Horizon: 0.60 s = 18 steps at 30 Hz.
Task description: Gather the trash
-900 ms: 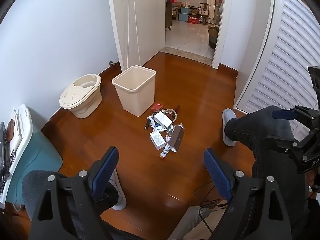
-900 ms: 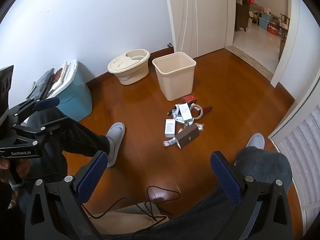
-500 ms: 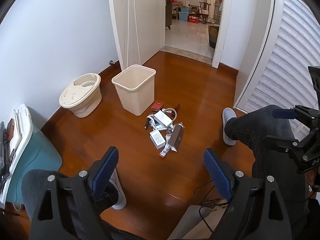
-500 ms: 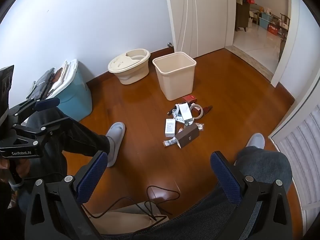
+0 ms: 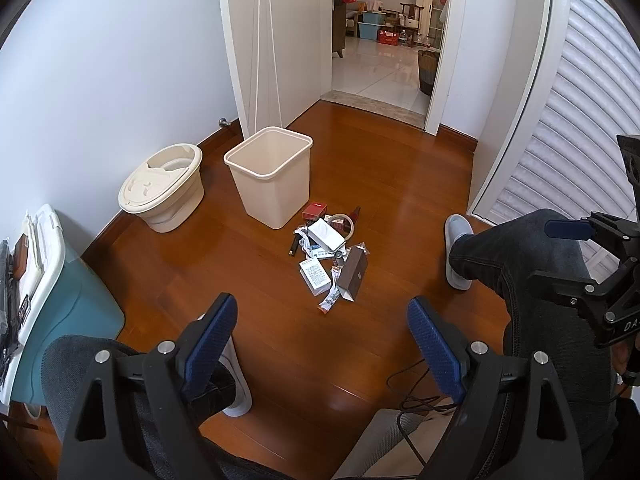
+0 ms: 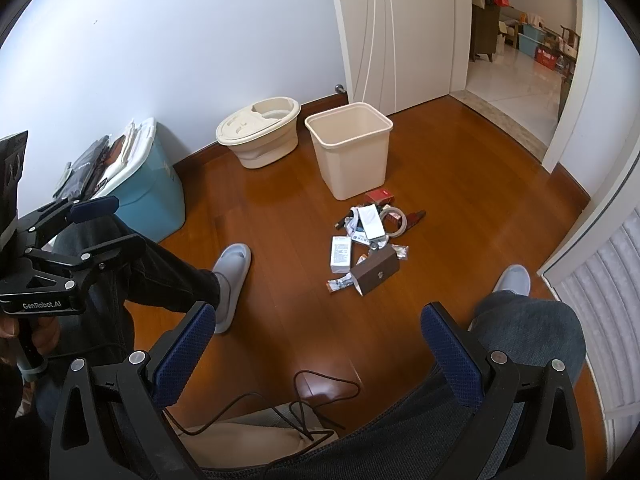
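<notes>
A small pile of trash (image 5: 330, 252) lies on the wooden floor: a brown box (image 5: 354, 274), white boxes, a red box, a tape roll and wrappers. It also shows in the right wrist view (image 6: 370, 244). An empty cream bin (image 5: 270, 176) stands upright just behind the pile, and shows in the right wrist view (image 6: 350, 148). My left gripper (image 5: 322, 346) is open and empty, high above the floor, well short of the pile. My right gripper (image 6: 320, 354) is open and empty, also well back from the pile.
A cream lidded pot (image 5: 164, 186) stands by the wall left of the bin. A teal storage box (image 5: 52, 292) sits at the left. The person's legs and grey slippers (image 6: 230, 280) flank the pile. A black cable (image 6: 304, 408) lies near. An open doorway (image 5: 384, 60) is behind.
</notes>
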Each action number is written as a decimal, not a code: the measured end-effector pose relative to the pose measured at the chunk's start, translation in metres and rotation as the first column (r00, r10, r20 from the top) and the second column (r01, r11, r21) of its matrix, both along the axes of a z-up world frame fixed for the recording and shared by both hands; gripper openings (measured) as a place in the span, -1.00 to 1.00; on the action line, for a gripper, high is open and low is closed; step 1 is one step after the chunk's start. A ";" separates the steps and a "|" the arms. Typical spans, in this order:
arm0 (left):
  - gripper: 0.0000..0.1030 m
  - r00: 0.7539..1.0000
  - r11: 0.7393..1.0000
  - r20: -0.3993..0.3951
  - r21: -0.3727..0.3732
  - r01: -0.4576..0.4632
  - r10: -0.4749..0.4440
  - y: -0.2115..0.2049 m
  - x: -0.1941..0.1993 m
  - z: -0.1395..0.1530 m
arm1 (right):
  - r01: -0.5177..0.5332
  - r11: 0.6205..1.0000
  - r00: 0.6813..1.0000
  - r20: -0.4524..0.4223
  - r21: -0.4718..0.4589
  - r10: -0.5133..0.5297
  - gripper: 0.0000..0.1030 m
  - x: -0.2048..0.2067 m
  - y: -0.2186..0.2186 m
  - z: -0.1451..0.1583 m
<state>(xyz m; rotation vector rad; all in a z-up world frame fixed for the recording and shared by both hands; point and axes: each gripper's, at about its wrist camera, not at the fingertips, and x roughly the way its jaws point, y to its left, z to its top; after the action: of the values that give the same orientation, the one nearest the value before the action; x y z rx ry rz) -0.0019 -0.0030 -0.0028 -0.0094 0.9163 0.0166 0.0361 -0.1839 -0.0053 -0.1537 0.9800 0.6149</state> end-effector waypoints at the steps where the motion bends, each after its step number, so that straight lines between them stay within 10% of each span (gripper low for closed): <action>1: 0.70 1.000 1.000 -0.001 -0.003 0.000 0.000 0.001 0.000 0.000 | -0.001 1.000 1.000 -0.001 0.000 0.001 0.99 0.000 0.000 0.000; 18: 0.70 1.000 1.000 -0.003 -0.003 -0.006 0.006 0.000 -0.002 -0.002 | -0.002 1.000 1.000 -0.004 0.000 0.002 0.99 0.002 -0.001 -0.001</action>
<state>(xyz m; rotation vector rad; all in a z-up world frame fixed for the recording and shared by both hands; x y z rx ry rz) -0.0044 -0.0029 -0.0051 -0.0150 0.9189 0.0211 0.0382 -0.1847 -0.0065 -0.1537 0.9838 0.6169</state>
